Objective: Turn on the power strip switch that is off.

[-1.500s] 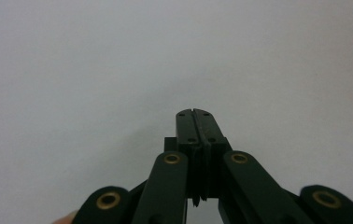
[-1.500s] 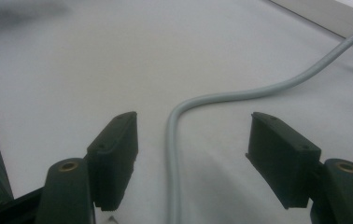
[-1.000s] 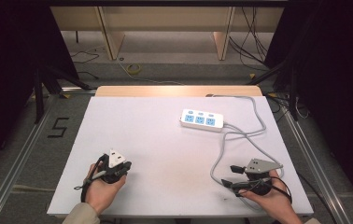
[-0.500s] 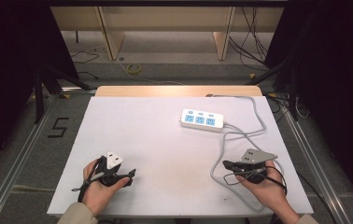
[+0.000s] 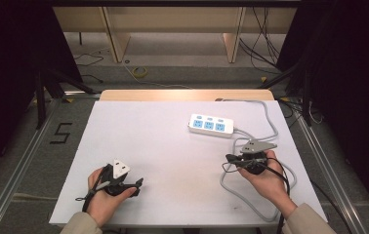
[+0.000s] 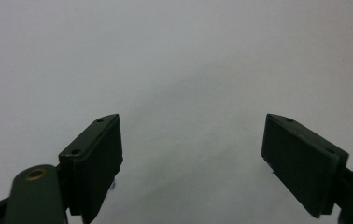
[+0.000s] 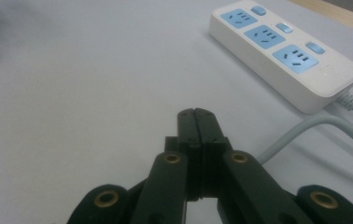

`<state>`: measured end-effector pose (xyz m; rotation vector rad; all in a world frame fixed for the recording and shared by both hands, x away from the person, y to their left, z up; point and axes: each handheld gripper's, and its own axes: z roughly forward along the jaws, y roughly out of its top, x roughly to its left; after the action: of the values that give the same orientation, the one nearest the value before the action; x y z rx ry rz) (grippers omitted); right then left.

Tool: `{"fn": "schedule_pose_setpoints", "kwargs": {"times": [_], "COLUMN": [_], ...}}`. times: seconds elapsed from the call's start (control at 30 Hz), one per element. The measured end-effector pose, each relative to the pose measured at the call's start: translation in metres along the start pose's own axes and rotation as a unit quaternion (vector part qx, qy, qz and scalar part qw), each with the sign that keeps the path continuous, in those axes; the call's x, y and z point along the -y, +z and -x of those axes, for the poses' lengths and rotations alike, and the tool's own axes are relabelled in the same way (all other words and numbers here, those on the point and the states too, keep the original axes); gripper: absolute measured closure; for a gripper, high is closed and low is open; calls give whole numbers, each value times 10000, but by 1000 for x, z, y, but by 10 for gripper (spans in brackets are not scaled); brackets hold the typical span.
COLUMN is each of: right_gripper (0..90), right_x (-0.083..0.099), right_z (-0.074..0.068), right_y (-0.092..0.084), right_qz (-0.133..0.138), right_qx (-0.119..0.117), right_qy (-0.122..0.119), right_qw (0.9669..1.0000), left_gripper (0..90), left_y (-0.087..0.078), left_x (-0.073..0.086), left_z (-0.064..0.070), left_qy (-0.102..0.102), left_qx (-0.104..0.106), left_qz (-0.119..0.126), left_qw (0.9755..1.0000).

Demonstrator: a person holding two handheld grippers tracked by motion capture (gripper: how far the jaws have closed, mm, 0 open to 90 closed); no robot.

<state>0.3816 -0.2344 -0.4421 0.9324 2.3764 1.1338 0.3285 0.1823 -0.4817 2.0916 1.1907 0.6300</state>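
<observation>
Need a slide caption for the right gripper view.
Right gripper, jaws shut and empty, facing the white power strip and its grey cable.

A desk point(image 5: 173, 146) with a plain white top and a strip of pale wood along its far edge. On its right half lies a white power strip point(image 5: 211, 126) with three blue sockets, its grey cable point(image 5: 231, 187) looping toward the near right corner.

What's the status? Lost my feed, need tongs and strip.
Left tongs open, empty, just opened. Right tongs shut, empty, short of the power strip. Grey cable looped under the right hand; nothing else in the way.
</observation>
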Motion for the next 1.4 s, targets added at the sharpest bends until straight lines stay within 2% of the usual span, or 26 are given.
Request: {"fn": "schedule_pose_setpoints", "kwargs": {"times": [0.3,0.8,1.4], "right_gripper": [900,900,900], "right_x": [-19,-51,-78], "right_z": [12,31,41], "right_y": [16,38,55], "right_qz": [-139,-599,-874], "right_qx": [90,133,156], "right_qy": [13,40,71], "right_qw": [9999,9981,9960], "left_gripper": [204,206,210], "left_y": [1,1,1], "left_x": [1,0,0], "left_z": [-2,-3,-3], "left_qy": [-8,-37,-58], "left_qx": [-28,-18,-13], "left_qz": [4,10,-11], "left_qw": [10000,10000,10000]}}
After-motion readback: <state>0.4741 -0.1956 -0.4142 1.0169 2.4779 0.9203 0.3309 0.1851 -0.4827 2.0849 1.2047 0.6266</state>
